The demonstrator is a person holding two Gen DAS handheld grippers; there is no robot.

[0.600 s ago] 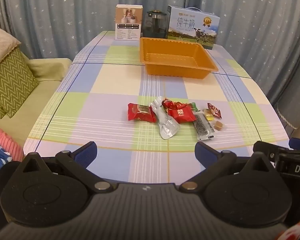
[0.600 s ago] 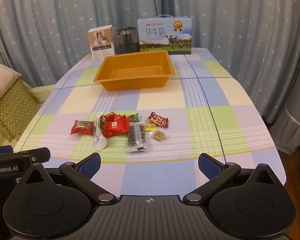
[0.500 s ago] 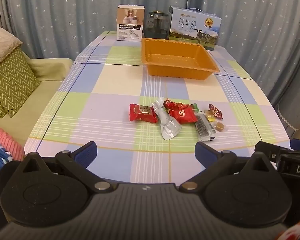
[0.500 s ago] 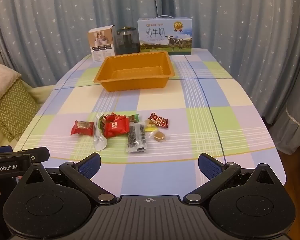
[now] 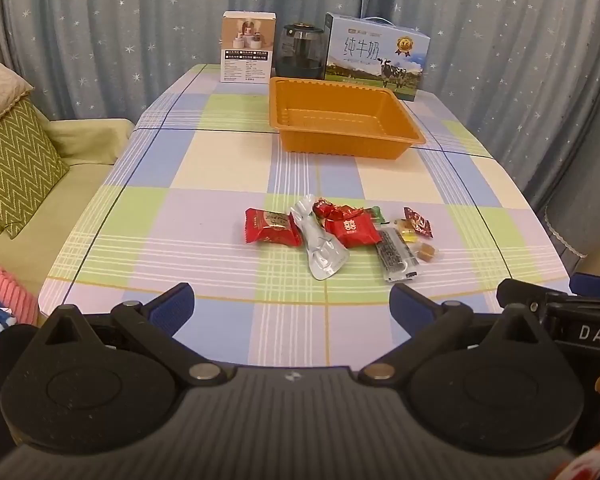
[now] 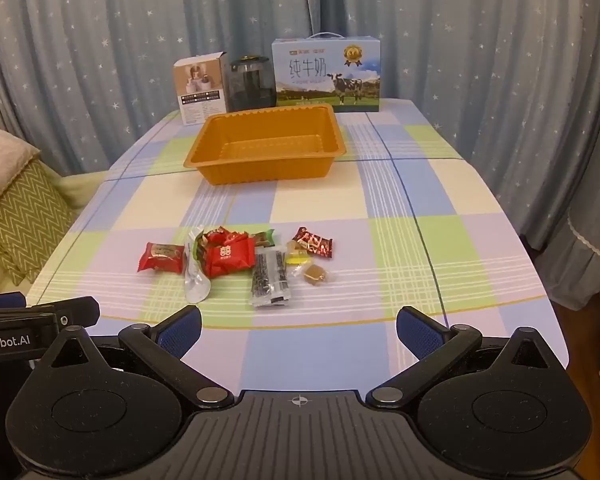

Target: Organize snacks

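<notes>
Both tools hang over the near table edge, nothing in either. The left gripper (image 5: 292,308) has its jaws spread wide apart, and so does the right gripper (image 6: 299,330). The snacks (image 6: 236,258) lie in a loose pile on the checked tablecloth (image 6: 400,248), straight ahead at twelve o'clock of both. Further out at twelve sits the orange tray (image 6: 265,148), bare inside. Behind it stand the milk carton (image 6: 326,74), a dark jar (image 6: 251,82) and a small box (image 6: 198,90).
</notes>
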